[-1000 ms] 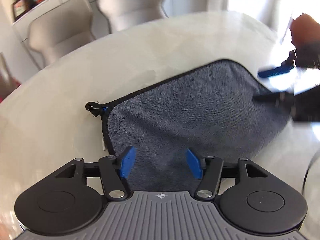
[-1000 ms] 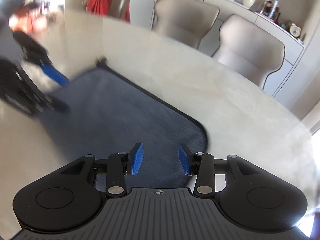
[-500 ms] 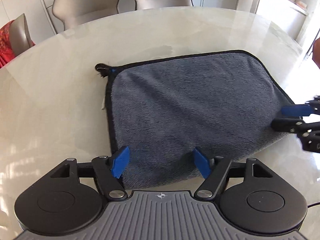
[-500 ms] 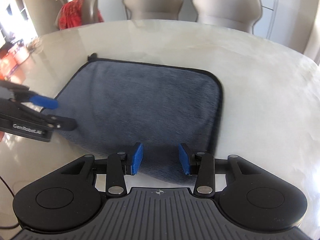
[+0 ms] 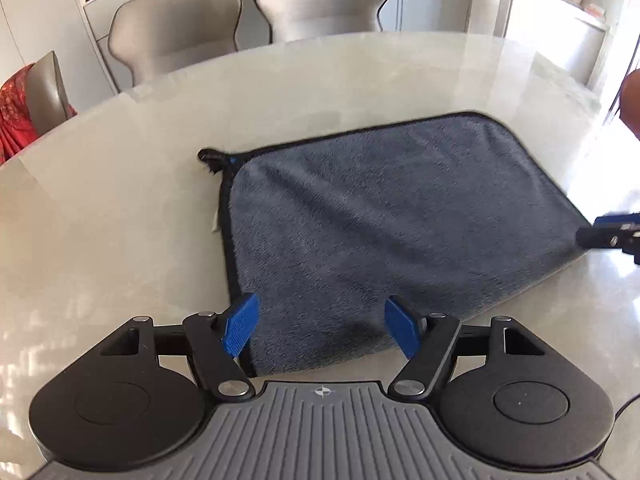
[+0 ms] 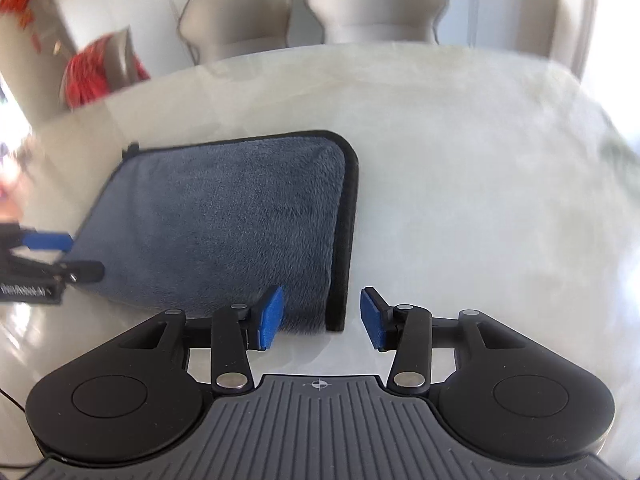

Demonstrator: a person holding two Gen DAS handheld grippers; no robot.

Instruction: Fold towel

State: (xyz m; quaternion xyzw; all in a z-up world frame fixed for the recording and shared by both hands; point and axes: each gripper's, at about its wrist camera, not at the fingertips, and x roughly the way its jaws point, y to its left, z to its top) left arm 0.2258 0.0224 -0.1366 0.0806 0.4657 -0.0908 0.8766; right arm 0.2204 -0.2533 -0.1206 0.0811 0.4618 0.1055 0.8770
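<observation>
While the grey towel [image 5: 392, 232] lies flat on the pale marble tabletop [image 5: 120, 208], both tools hang over its near edge. The towel has a black hem, and a small black loop [image 5: 208, 157] sticks out at its far left corner. The left gripper [image 5: 322, 330] hovers above the near left corner, its jaws spread wide with the blue pads [image 5: 239, 330] clear of the cloth, gripping nothing. The right gripper [image 6: 322, 318] sits over the near right corner; its jaws are opening, and the hemmed corner shows in the gap between them, though neither pad presses on it. In the right wrist view the picture is slightly smeared. Two beige chairs [image 5: 248, 16] stand at the far side of the tabletop, and a red cloth [image 5: 14, 112] hangs over a third chair at the left.
</observation>
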